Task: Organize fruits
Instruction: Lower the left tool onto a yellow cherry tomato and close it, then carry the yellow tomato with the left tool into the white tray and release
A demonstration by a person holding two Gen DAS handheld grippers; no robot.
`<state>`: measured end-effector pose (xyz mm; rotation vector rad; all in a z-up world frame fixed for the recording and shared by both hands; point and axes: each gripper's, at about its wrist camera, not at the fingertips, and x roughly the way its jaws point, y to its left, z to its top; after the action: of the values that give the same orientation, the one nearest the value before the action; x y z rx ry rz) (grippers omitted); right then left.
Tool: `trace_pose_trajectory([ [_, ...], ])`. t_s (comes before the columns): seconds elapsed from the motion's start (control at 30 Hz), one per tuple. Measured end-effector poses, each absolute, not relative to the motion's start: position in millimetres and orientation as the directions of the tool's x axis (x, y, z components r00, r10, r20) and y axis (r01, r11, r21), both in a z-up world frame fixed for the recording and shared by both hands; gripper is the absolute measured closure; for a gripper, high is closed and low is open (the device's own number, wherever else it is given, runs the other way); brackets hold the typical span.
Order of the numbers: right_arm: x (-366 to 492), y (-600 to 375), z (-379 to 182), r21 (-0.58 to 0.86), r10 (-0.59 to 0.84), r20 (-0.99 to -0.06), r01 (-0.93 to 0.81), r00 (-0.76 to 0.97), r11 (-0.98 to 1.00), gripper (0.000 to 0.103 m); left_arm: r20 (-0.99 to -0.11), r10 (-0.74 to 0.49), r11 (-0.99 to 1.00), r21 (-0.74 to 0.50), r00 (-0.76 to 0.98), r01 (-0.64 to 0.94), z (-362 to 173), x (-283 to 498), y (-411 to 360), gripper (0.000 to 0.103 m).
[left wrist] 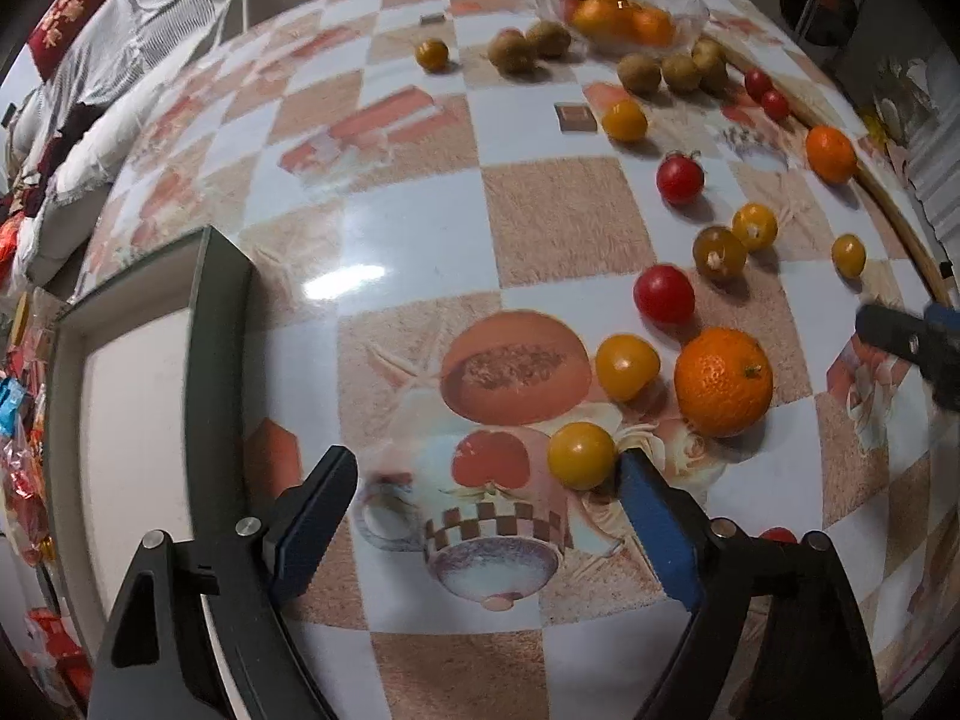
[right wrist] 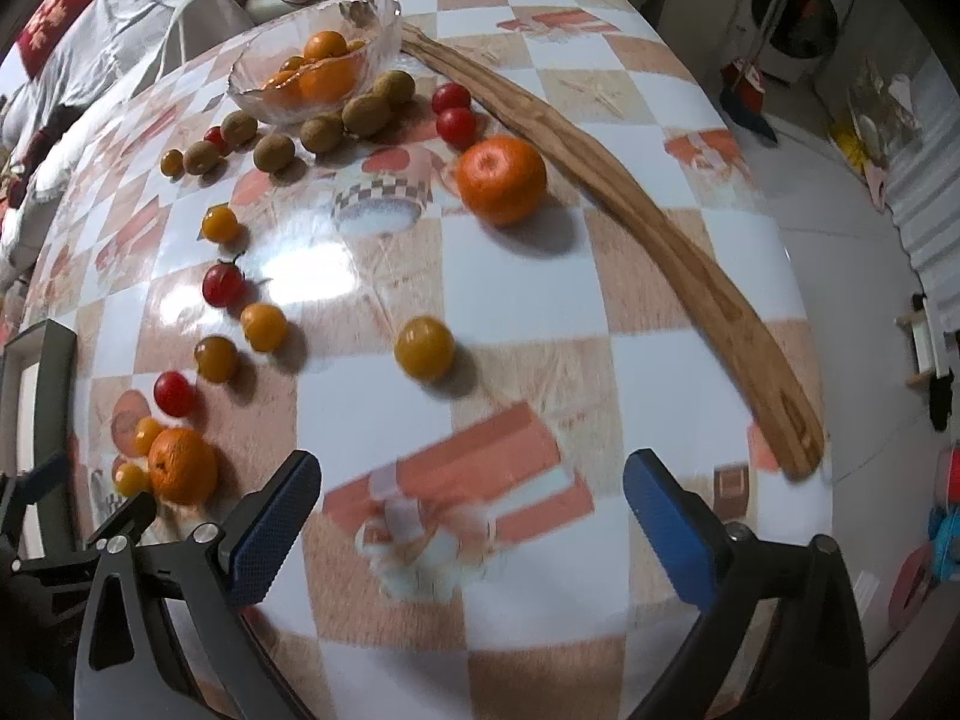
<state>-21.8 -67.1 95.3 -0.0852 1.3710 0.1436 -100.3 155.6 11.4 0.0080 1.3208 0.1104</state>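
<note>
While no writing reads anywhere, both grippers — left gripper (left wrist: 486, 489), right gripper (right wrist: 471, 495) — gape above the table (left wrist: 420, 228).

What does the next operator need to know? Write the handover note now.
Left gripper: open, empty, low over the table, a yellow tomato at its right fingertip.
Right gripper: open, empty, nothing between its fingers.
Glass bowl at the far end already holds several oranges.
Left to sort: two oranges, the kiwis, and red and yellow tomatoes scattered over the tablecloth.
Green-rimmed tray at the left looks empty where visible.
</note>
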Motion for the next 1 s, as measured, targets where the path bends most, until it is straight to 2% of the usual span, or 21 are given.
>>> trace_pose_trajectory([
  [0.1, -14, -59, 92, 0.019, 0.056, -0.978, -0.18, 0.199, 0.984, 0.016, -0.964, 0.088, 0.994, 0.071, 0.25, -0.078, 11, -99, 153, 0.014],
  [0.17, -8, -54, 88, 0.018, 0.057, -0.979, -0.195, 0.197, 0.981, 0.025, -0.964, 0.077, 0.996, 0.061, 0.255, -0.072, 12, -100, 151, 0.023],
  [0.23, -3, -48, 84, 0.021, 0.062, -0.979, -0.203, 0.197, 0.979, 0.035, -0.964, 0.069, 0.996, 0.054, 0.256, -0.067, 13, -99, 148, 0.026],
  [0.3, -1, -43, 84, 0.007, 0.053, -0.977, -0.214, 0.209, 0.977, 0.036, -0.964, 0.075, 0.996, 0.059, 0.256, -0.07, 14, -99, 145, 0.026],
  [0.37, 1, -36, 84, 0.001, 0.052, -0.975, -0.23, 0.216, 0.973, 0.039, -0.966, 0.045, 0.997, 0.027, 0.254, -0.074, 15, -99, 143, 0.039],
  [0.47, 6, -30, 83, -0.014, 0.043, -0.973, -0.245, 0.227, 0.969, 0.046, -0.967, 0.022, 0.998, 0.005, 0.254, -0.068, 16, -98, 140, 0.049],
  [0.57, 8, -28, 85, -0.01, 0.051, -0.97, -0.249, 0.239, 0.968, 0.063, -0.965, 0.012, 0.998, -0.005, 0.262, -0.063, 18, -99, 135, 0.061],
  [0.6, 9, -28, 85, -0.008, 0.054, -0.969, -0.253, 0.24, 0.967, 0.073, -0.964, 0.004, 0.998, -0.012, 0.265, -0.06, 18, -98, 134, 0.065],
  [0.63, 9, -27, 86, -0.013, 0.051, -0.969, -0.257, 0.241, 0.966, 0.078, -0.964, -0.006, 0.998, -0.021, 0.266, -0.056, 19, -98, 134, 0.072],
  [0.73, 6, -39, 88, 0.033, 0.088, -0.971, -0.238, 0.224, 0.971, 0.079, -0.964, -0.032, 0.998, -0.046, 0.264, -0.045, 20, -97, 133, 0.08],
  [1.0, -11, -47, 102, 0.114, 0.155, -0.969, -0.208, 0.193, 0.972, 0.079, -0.957, -0.099, 0.99, -0.122, 0.272, -0.067, 34, -103, 147, 0.08],
])
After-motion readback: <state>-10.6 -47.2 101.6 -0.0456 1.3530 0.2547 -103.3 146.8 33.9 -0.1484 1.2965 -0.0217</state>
